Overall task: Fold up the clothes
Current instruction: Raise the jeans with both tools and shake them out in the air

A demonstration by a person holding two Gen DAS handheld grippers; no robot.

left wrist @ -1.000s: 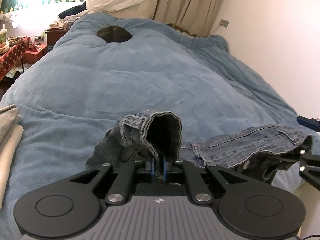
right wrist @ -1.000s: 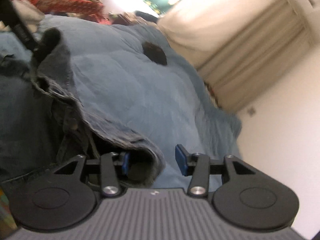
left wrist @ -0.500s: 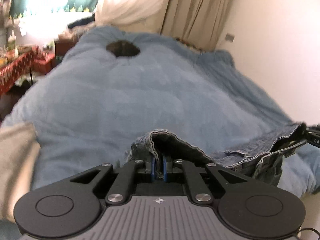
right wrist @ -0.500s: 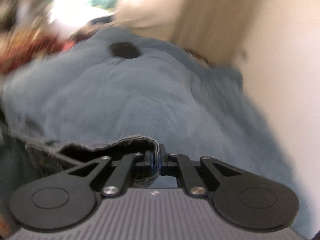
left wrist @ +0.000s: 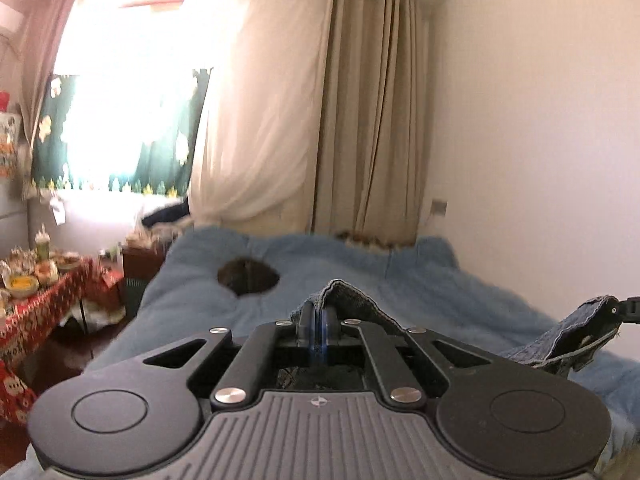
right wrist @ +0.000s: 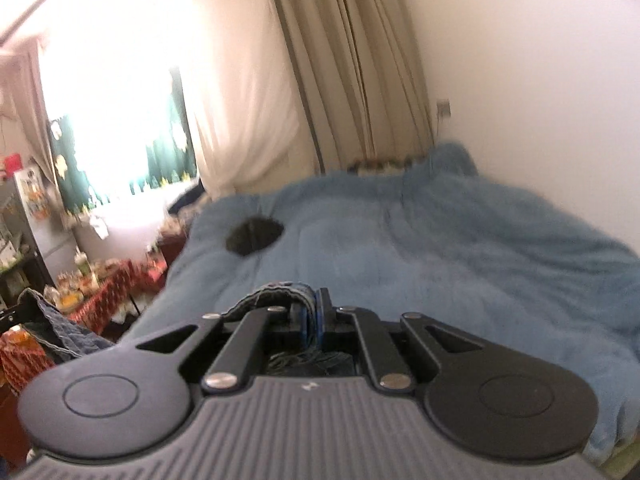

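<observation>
I hold a pair of blue denim jeans (left wrist: 352,300) lifted above the bed. My left gripper (left wrist: 319,314) is shut on one edge of the jeans. In the left wrist view the other end of the jeans (left wrist: 576,332) hangs at the right from my right gripper. My right gripper (right wrist: 312,308) is shut on the jeans' hem (right wrist: 276,294). In the right wrist view the far part of the jeans (right wrist: 56,328) shows at the lower left. Most of the garment hangs below, hidden by the gripper bodies.
A blue fleece blanket (left wrist: 400,280) covers the bed, with a dark round item (left wrist: 248,276) near its head. Curtains (left wrist: 360,120) and a bright window are behind. A cluttered table with a red cloth (left wrist: 36,296) stands at the left. A white wall (left wrist: 540,140) runs along the right.
My right gripper closed on the jeans' hem. Both grippers rose and tilted up, lifting the jeans off the bed; the view now shows curtains and window.
</observation>
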